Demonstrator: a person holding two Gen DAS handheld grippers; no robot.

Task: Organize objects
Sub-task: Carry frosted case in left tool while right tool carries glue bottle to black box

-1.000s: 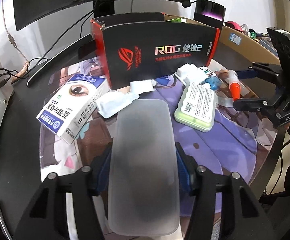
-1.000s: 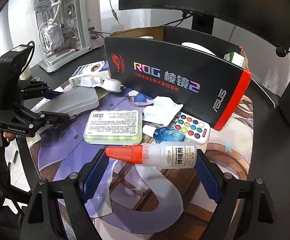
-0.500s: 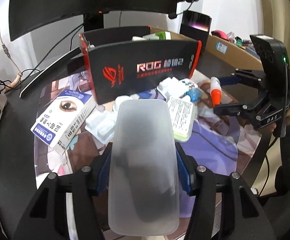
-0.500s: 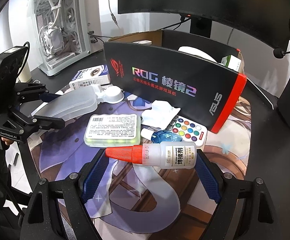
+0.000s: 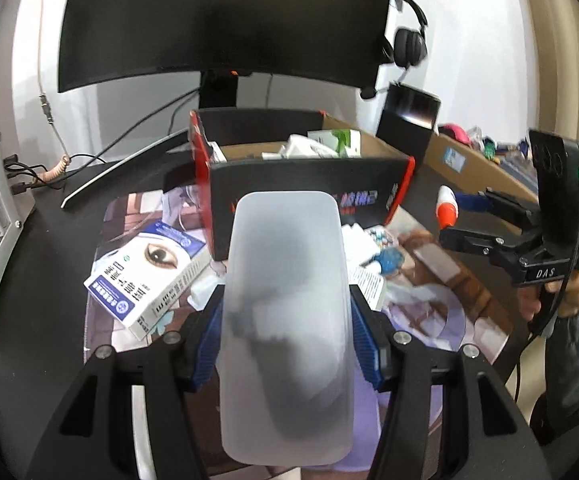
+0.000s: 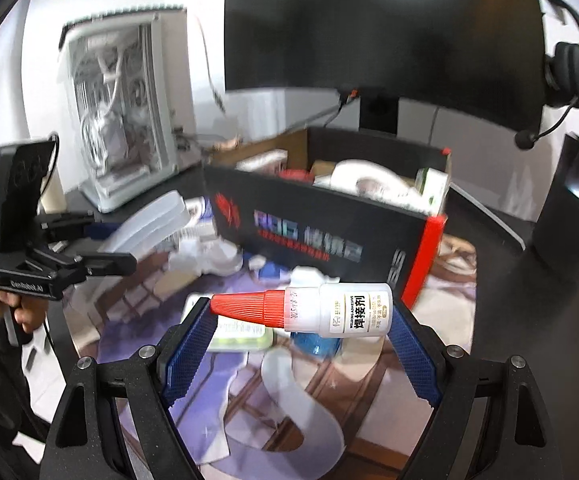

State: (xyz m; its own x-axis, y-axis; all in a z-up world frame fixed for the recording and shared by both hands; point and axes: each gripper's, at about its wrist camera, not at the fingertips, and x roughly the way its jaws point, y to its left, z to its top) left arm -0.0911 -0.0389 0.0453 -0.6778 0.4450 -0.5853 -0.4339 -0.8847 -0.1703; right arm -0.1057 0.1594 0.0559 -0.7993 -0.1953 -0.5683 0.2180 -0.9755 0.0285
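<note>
Through the left wrist camera, I am seeing my left gripper clamping a frosted plastic case lengthwise, blocking much of the mat. Beyond it, the open black box is showing its contents, and an eye-print carton is lying left.

Through the right wrist camera, my right gripper is pinching a glue bottle end to end, above the mat, box behind; a computer tower appears only here.

A home computer desk: a curved monitor, a headset, a white PC case and a printed mat on the black worktop.
</note>
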